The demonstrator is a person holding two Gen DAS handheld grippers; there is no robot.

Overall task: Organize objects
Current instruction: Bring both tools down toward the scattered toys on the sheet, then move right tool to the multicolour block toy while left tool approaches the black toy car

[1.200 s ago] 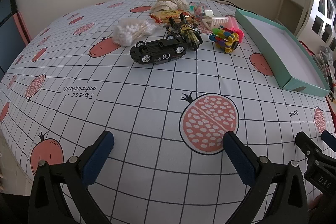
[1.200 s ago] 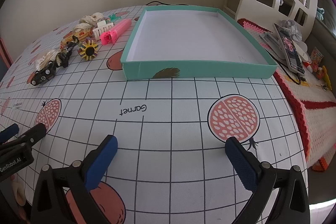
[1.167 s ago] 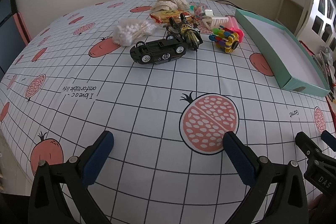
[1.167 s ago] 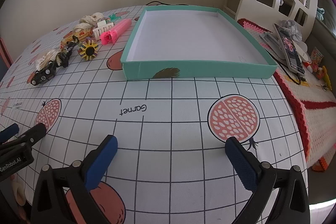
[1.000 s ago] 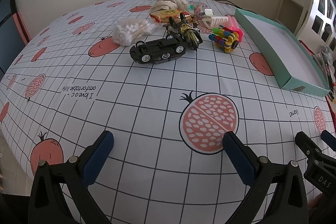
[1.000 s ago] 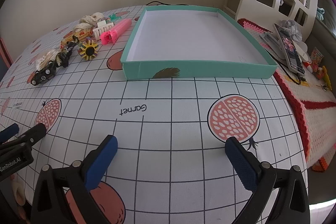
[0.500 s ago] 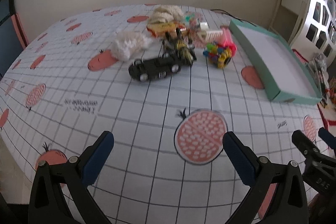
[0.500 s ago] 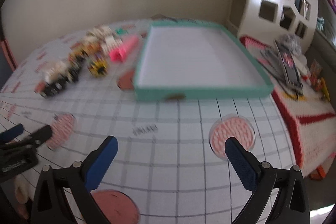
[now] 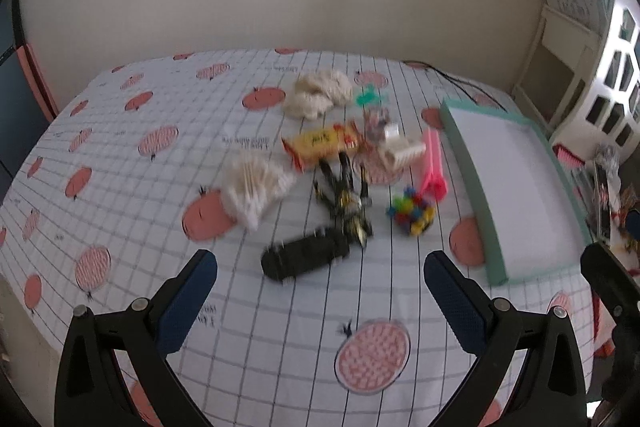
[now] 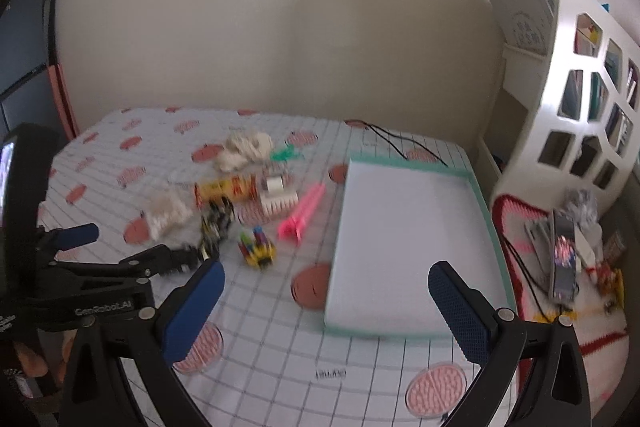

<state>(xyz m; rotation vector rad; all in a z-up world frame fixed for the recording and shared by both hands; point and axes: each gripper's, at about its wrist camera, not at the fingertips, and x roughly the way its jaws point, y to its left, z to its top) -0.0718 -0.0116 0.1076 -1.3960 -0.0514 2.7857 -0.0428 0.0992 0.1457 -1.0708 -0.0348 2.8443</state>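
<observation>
On the pomegranate-print cloth lies a cluster: a black toy car (image 9: 306, 259), a black-and-yellow robot toy (image 9: 346, 199), a bag of cotton swabs (image 9: 254, 187), a yellow snack packet (image 9: 320, 143), a colourful block toy (image 9: 412, 213) and a pink clip (image 9: 432, 165). To its right stands a teal tray (image 9: 512, 187) with nothing in it. My left gripper (image 9: 316, 263) hovers open above the table, with the car showing between its tips. My right gripper (image 10: 326, 273) is open in the air in front of the tray's (image 10: 400, 227) near left corner. The left gripper (image 10: 128, 241) shows at that view's left.
A crumpled white cloth (image 9: 318, 95), a green clip (image 9: 370, 98) and a white comb (image 9: 402, 149) lie behind the cluster. A black cable (image 10: 396, 143) runs past the tray's far rim. A white shelf unit (image 10: 580, 99) and a knitted mat holding a phone (image 10: 564, 255) stand to the right.
Both grippers have lifted off the table and moved forward, so the cluster and tray now sit lower in view. Both stay open. Nothing on the table has moved.
</observation>
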